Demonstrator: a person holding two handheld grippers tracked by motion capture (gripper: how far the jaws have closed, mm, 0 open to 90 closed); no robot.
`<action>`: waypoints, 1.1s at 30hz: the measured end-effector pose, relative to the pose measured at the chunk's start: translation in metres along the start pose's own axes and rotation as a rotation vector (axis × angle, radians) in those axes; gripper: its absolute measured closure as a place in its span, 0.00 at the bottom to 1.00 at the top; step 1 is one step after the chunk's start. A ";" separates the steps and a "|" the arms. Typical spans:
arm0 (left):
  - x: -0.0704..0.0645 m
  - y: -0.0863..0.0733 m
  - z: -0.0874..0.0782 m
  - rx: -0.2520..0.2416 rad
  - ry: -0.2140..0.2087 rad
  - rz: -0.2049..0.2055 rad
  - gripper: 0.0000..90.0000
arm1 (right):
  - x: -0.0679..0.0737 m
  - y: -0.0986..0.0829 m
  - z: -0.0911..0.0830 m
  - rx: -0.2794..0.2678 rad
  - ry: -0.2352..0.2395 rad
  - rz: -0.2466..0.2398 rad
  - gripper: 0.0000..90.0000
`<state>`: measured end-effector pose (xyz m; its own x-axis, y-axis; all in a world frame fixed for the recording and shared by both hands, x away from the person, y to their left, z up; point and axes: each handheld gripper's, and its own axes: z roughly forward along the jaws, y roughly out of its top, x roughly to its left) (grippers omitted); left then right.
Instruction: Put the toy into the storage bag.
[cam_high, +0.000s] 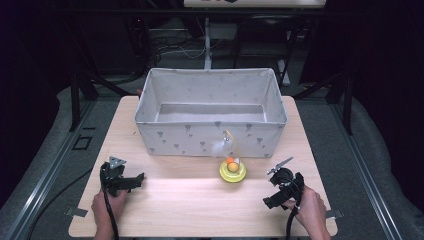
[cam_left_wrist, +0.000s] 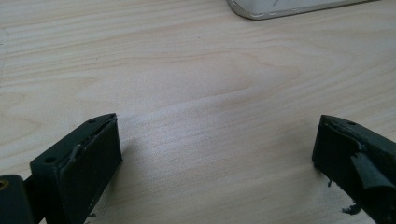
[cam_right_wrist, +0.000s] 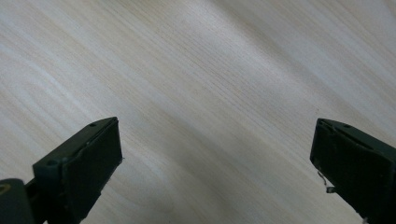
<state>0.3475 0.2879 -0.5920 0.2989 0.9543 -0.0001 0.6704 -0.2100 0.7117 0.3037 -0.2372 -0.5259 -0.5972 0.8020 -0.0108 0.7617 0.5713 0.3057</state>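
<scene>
A small yellow round toy (cam_high: 232, 172) with an orange ball on top and a thin curved stalk rising from it stands on the wooden table (cam_high: 200, 200), just in front of a grey fabric box (cam_high: 210, 135). My left gripper (cam_high: 131, 181) rests low at the table's left front, held by a hand. In the left gripper view, the left gripper (cam_left_wrist: 217, 140) has its jaws wide apart over bare wood. My right gripper (cam_high: 281, 189) sits at the right front, to the right of the toy. Seen in its own view, the right gripper (cam_right_wrist: 215, 140) is open with nothing between its fingers.
The grey box has tall patterned walls and spans the back half of the table; its corner (cam_left_wrist: 280, 7) shows at the top of the left gripper view. Black cables trail from both grippers toward the front edge. Dark floor and metal rails surround the table.
</scene>
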 end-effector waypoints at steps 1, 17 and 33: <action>0.000 0.000 0.000 0.000 0.000 0.000 0.01 | 0.001 0.001 0.000 0.008 0.000 -0.002 0.02; 0.000 0.000 0.000 -0.002 0.000 0.000 0.01 | 0.010 0.019 -0.008 0.030 0.028 -0.035 0.01; 0.000 0.000 0.000 -0.003 0.000 0.000 0.01 | 0.028 0.059 -0.029 -0.012 0.047 -0.143 0.00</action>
<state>0.3474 0.2878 -0.5922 0.2986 0.9544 -0.0001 0.6687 -0.2092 0.7135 0.3247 -0.1859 -0.4805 -0.7108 0.7034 -0.0107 0.6650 0.6768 0.3158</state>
